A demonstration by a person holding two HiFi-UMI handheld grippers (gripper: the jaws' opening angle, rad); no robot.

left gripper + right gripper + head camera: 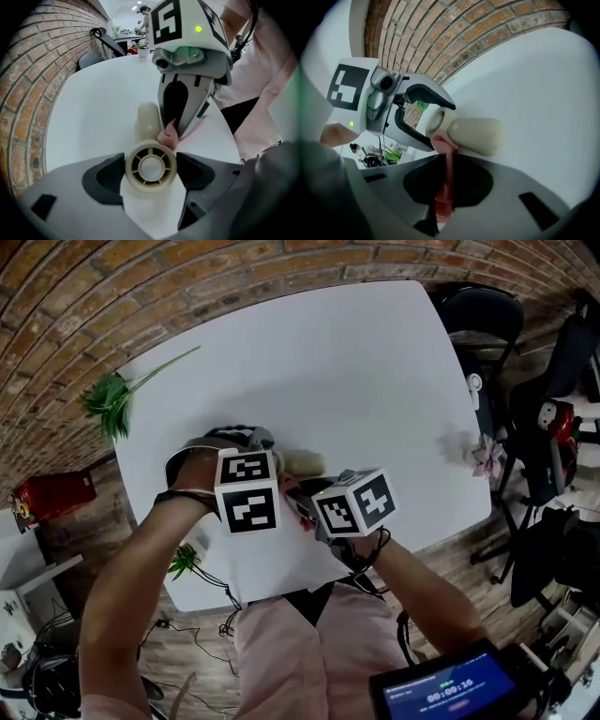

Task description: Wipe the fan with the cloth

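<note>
Clamping left gripper [151,176] across round head of cream fan [149,140], lower centre of frame; pinching pink cloth [449,178] in shut jaws of right gripper [449,158], tip against fan's neck. Could lever fan loose if pressed hard, or pull cloth from pinch.

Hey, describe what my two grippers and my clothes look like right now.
Both the left gripper and right gripper have white-grey bodies, black curved jaws, a green light, and a white cube with black square markers. Black cables trail from the right one. You wear a pink shirt.
</note>
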